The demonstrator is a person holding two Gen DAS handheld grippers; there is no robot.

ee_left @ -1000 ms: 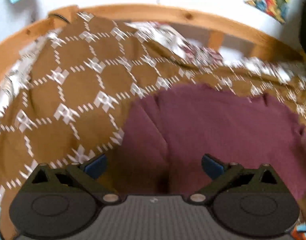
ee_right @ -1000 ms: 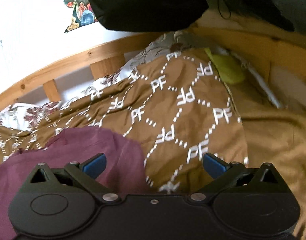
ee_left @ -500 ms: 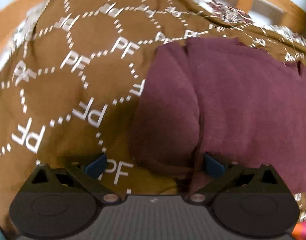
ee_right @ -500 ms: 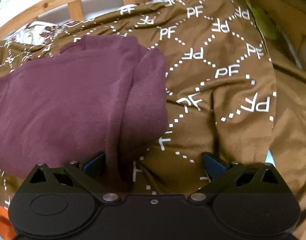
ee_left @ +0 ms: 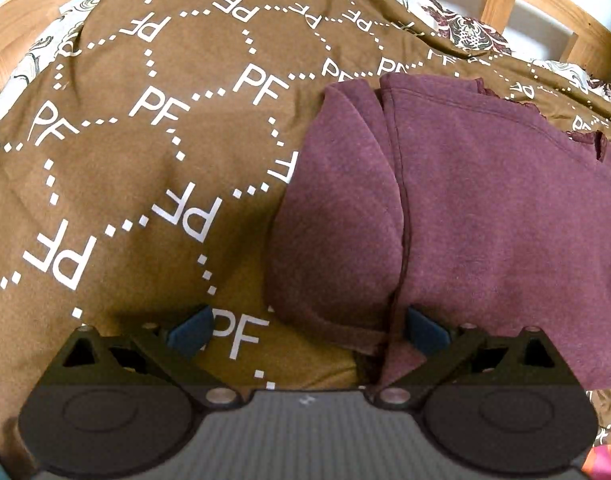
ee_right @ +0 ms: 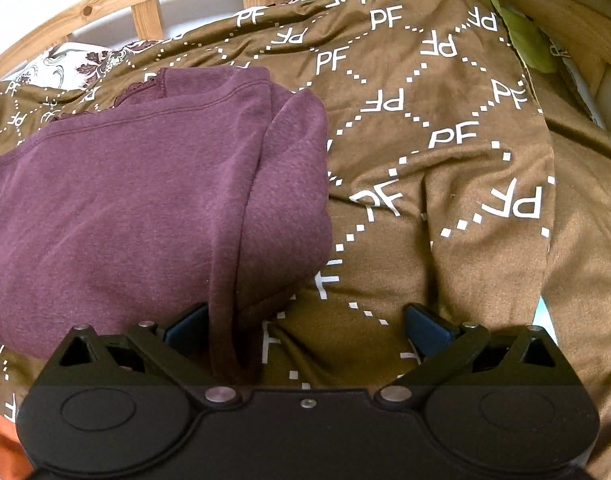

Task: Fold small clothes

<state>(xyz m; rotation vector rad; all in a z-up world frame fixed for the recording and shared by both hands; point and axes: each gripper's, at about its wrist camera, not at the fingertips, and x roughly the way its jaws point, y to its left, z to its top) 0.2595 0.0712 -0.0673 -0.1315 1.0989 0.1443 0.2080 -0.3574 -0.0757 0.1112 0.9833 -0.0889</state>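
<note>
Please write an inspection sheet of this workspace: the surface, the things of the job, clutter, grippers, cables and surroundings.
Surface: brown blanket with white PF print, wrinkled.
Job's things: maroon garment lying flat on the blanket, sleeves folded in at both sides.
Clutter: yellow-green cloth at the bed's far edge; orange cloth at the near edge.
Grippers: left gripper open at the garment's left sleeve; right gripper open at its right sleeve.
Cables: nothing seen.
Surroundings: wooden bed frame; floral sheet.
</note>
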